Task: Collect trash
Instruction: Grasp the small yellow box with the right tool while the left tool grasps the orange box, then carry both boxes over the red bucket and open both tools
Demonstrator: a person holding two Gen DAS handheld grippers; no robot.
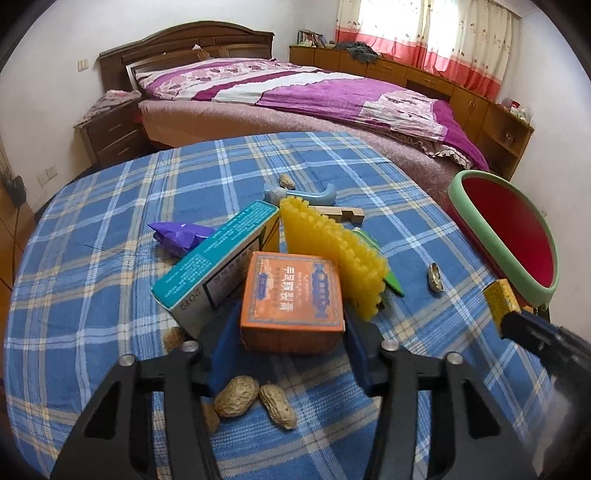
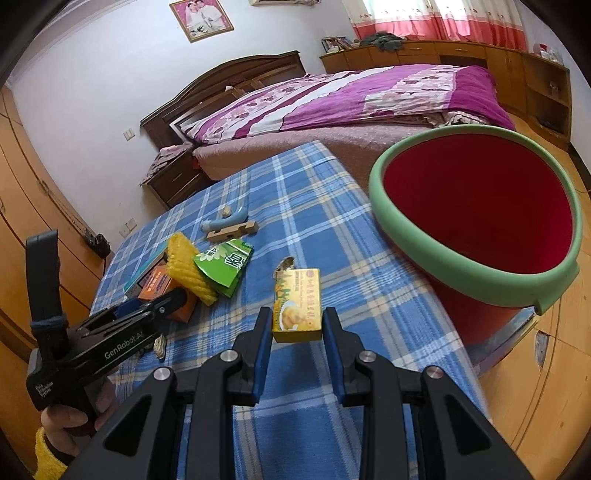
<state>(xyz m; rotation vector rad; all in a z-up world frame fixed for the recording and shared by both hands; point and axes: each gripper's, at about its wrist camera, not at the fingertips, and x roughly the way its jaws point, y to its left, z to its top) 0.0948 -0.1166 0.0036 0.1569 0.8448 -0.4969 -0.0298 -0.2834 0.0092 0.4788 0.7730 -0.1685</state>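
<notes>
On the blue plaid surface (image 1: 110,258) the trash lies in a loose heap, with a bed (image 1: 295,96) in purple floral covers behind it, a dark wooden nightstand (image 1: 110,133) to its left, and low wooden cabinets (image 1: 443,81) under pink-trimmed curtains (image 1: 443,33) along the far wall; from the left of the heap come a purple wrapper (image 1: 181,236), a teal box (image 1: 218,262) leaning over an orange box (image 1: 291,295), a yellow ridged sponge (image 1: 332,251) propped against that box, a green packet (image 2: 223,269) tucked beside the sponge, and a peanut shell (image 1: 435,277) lying apart; whole peanuts (image 1: 255,402) rest nearest the camera; the left gripper (image 1: 291,332) has its blue pads on either side of the orange box, though whether they press it I cannot tell; the right gripper (image 2: 296,332) is clamped on a small yellow box (image 2: 295,306), held above the cloth; at the right edge of the surface stands a red bucket (image 2: 480,206) with a pale green rim, its visible inside showing only bare red wall.
</notes>
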